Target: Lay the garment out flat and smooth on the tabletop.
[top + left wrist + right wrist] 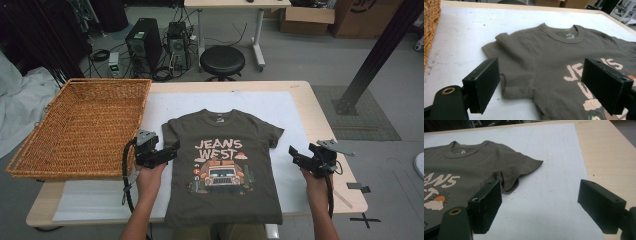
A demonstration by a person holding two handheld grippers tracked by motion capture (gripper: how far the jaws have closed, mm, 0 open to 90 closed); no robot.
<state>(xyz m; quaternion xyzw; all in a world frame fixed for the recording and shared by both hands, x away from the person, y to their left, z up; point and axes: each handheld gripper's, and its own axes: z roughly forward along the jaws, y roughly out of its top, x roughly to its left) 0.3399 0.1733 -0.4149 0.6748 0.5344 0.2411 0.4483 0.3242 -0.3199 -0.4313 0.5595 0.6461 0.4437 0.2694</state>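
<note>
Wooden table (327,120) with a white mat (280,107) on top, in a cluttered workshop with PC towers (145,42) and a black stool (222,61) on the floor behind it. Olive T-shirt (225,165) with the JEANS WEST print is spread face up in the middle of the mat, collar pointing away from the person, hem hanging a bit over the near table edge. A big wicker basket (82,127) sits just left of the shirt, overhanging the table's left side.

Both claws are spread wide with nothing in them. Left gripper (167,154) hovers right at the shirt's left edge, just below the sleeve, and in the left gripper view its jaws straddle that side of the shirt without pressing on the cloth. Right gripper (298,156) is off the shirt's right side, over bare mat, clearly apart from the fabric.

What I'd worry about: the sleeves aren't flat. The shirt's left sleeve (499,45) has a fold in it and the right sleeve (521,167) is bunched at the armpit, so a grab from here could catch two layers or only a wrinkle, and any fold would come out crooked. The overhanging hem could also drag the shirt toward the person if one side gets lifted.

Both forearms come in from the near edge, hands level with the shirt's chest print, jaws aimed inward at the shirt.
</note>
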